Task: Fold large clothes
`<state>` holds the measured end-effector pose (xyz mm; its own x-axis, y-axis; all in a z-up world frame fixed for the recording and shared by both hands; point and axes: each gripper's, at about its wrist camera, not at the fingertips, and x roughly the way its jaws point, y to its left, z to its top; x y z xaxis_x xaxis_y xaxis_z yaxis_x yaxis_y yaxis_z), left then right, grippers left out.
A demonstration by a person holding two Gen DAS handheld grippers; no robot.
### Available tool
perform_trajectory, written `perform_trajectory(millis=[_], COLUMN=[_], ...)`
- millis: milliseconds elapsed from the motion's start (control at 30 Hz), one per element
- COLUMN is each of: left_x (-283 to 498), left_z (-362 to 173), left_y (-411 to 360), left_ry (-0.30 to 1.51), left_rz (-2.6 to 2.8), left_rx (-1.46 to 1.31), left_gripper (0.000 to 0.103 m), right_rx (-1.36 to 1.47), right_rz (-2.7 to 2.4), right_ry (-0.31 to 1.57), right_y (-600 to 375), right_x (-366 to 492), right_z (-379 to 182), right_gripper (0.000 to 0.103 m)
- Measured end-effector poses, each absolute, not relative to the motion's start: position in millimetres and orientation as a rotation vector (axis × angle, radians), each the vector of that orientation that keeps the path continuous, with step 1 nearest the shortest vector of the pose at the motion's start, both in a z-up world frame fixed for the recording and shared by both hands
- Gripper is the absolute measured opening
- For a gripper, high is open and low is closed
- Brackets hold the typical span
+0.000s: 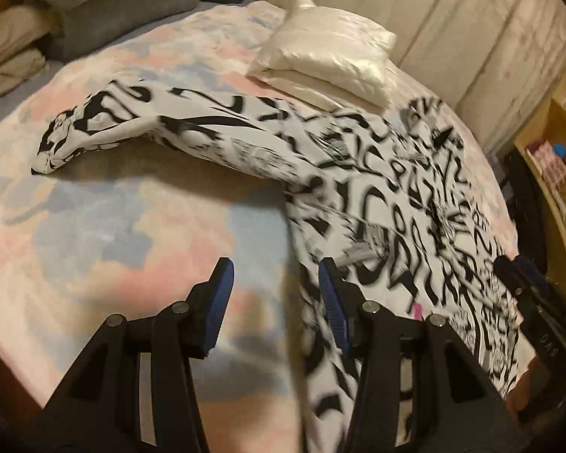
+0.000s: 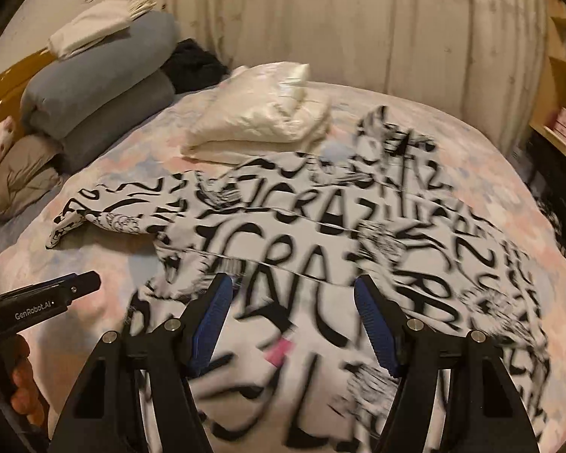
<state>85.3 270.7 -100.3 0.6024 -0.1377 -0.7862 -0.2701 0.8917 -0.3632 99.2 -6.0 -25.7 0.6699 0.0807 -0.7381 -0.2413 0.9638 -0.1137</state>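
Observation:
A large white garment with black lettering [image 1: 377, 188] lies spread on the bed, one sleeve [image 1: 105, 124] stretched out to the left. It also shows in the right wrist view [image 2: 302, 249], with a small pink tag [image 2: 279, 351] near its near edge. My left gripper [image 1: 275, 283] is open and empty, hovering over the garment's left edge. My right gripper [image 2: 292, 294] is open and empty above the garment's middle near edge. The right gripper shows at the right of the left wrist view [image 1: 528, 283]; the left gripper shows at the left of the right wrist view [image 2: 56, 294].
A pastel pink and blue bedspread [image 1: 94, 245] covers the bed. A folded cream satin item [image 2: 260, 113] lies at the back of the bed. Grey rolled bedding [image 2: 94, 87] and pillows are stacked at the far left. Curtains [image 2: 358, 30] hang behind; wooden shelves [image 1: 547, 158] stand at the right.

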Motion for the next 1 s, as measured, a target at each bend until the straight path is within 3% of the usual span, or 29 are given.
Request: perform_trajectory(millis=[200,433,767,1000], left_x=[98,109,128,129], left_z=[-132,-168,-184,-192], left_y=[339,404,438,454], left_ry=[0.875,0.788,0.762,0.721], left_rz=[0.11,0.048,0.012,0.004], left_rx=[-0.68,-0.98,-1.075,-1.165], left_gripper=[0.044,0.044,0.047,0.051], right_rx=[-0.237,-0.252,-0.219,-0.237], right_rz=[0.291,0.325,0.319,0.378], right_ry=[0.89,0.917,0.891,0.983], right_y=[70,140,162,179], right_x=[151,207,235,251], right_z=[-71,-118,-129,-175], right_gripper=[0.035,0.018,0.018,0.017])
